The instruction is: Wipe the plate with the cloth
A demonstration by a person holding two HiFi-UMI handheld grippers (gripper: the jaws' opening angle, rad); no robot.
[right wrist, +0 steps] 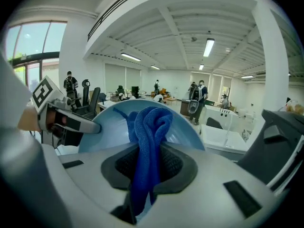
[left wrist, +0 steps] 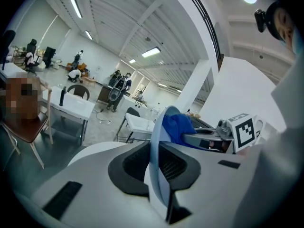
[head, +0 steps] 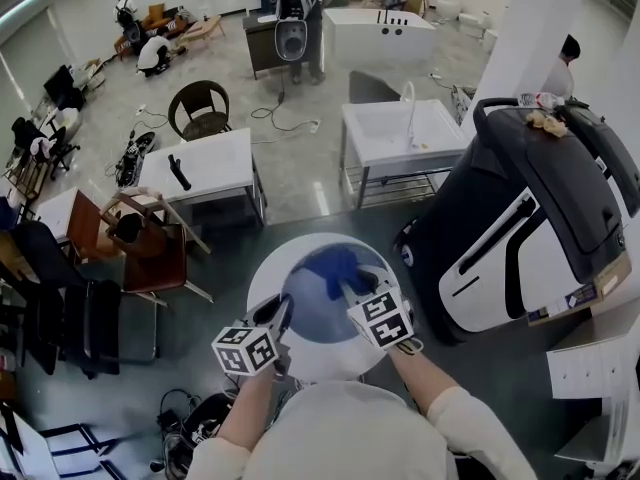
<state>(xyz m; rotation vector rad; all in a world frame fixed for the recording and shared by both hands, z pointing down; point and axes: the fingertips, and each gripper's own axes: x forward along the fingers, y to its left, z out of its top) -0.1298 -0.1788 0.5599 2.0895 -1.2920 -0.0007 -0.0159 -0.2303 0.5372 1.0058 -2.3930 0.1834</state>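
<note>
A pale blue plate (head: pixel 312 313) is held over a round white table (head: pixel 268 268). My left gripper (head: pixel 284 315) is shut on the plate's left rim. In the left gripper view the plate (left wrist: pixel 158 151) stands edge-on between the jaws of my left gripper (left wrist: pixel 159 169). A blue cloth (head: pixel 336 265) lies bunched against the plate's far side, and my right gripper (head: pixel 352 288) is shut on it. In the right gripper view the cloth (right wrist: pixel 146 141) runs down between the jaws of my right gripper (right wrist: pixel 146 169), pressed on the plate's face (right wrist: pixel 104 127). The left gripper (right wrist: pixel 66 122) shows at that view's left.
A big black-and-white machine (head: pixel 525 223) stands close on the right. Brown chairs (head: pixel 150 248) and dark chairs (head: pixel 80 323) crowd the left. A white table (head: pixel 210 163) and a sink unit (head: pixel 400 133) stand further off. People work at the far end of the hall.
</note>
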